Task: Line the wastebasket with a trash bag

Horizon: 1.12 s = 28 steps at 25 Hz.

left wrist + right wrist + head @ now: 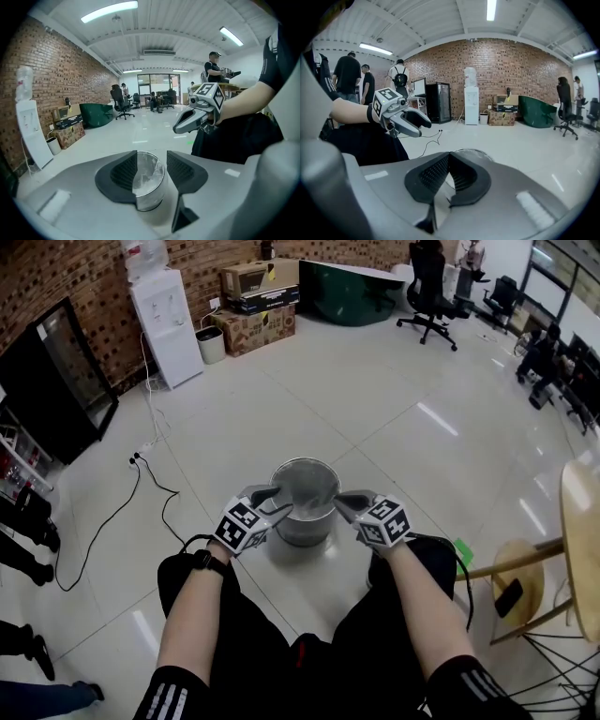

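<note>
A round metal wastebasket (304, 504) stands on the floor between my knees, with a clear trash bag (307, 486) inside it. My left gripper (275, 504) is at the basket's left rim. In the left gripper view its jaws (151, 161) stand apart, and the wastebasket (149, 187) with the crinkled trash bag (146, 176) shows in the gap, with no pad pressing on it. My right gripper (343, 505) is at the right rim. In the right gripper view its pads (449, 158) are closed, with thin pale film showing just under them.
A black cable (141, 493) runs over the tiles at the left. A wooden stool (520, 582) and a round tabletop edge (581, 549) are close on the right. A water dispenser (169, 324), cardboard boxes (258, 306) and an office chair (429, 287) stand farther back.
</note>
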Each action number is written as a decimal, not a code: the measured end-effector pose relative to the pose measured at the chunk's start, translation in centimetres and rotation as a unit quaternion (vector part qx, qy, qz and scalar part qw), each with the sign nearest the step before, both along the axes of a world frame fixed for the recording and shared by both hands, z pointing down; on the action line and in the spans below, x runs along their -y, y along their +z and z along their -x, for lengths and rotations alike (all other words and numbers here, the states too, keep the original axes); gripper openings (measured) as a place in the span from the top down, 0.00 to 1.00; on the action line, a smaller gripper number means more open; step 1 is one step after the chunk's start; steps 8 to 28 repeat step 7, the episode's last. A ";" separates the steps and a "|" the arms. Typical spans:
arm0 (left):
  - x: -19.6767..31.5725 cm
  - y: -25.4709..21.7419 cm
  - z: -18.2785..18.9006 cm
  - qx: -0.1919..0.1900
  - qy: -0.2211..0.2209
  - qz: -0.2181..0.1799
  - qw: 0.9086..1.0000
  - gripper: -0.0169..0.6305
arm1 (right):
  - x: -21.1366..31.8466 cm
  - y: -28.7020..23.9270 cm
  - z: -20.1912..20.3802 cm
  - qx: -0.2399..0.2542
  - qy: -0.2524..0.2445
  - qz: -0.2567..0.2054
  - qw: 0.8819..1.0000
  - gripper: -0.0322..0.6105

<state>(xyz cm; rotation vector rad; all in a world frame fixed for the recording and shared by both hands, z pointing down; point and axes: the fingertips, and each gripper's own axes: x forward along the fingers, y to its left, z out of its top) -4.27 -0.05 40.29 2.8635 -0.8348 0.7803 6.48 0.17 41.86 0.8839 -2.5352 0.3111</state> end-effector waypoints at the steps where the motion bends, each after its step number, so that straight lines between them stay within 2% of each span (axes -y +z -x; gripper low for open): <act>1: 0.1 -0.1 0.1 -0.003 -0.004 0.000 1.000 0.71 | -0.1 0.3 0.1 -0.002 -0.002 0.002 1.000 0.94; 3: 0.1 0.0 0.1 -0.004 -0.008 0.000 1.000 0.75 | -0.2 0.7 -0.1 -0.006 -0.003 0.005 1.000 0.94; 6: 0.0 0.0 -0.4 -0.007 -0.007 0.000 1.000 0.76 | 0.1 0.9 -0.6 -0.009 -0.003 0.004 1.000 0.94; 28: 0.0 -0.1 -0.7 -0.008 -0.005 0.000 1.000 0.76 | 0.2 0.9 -0.7 -0.009 -0.003 0.003 1.000 0.94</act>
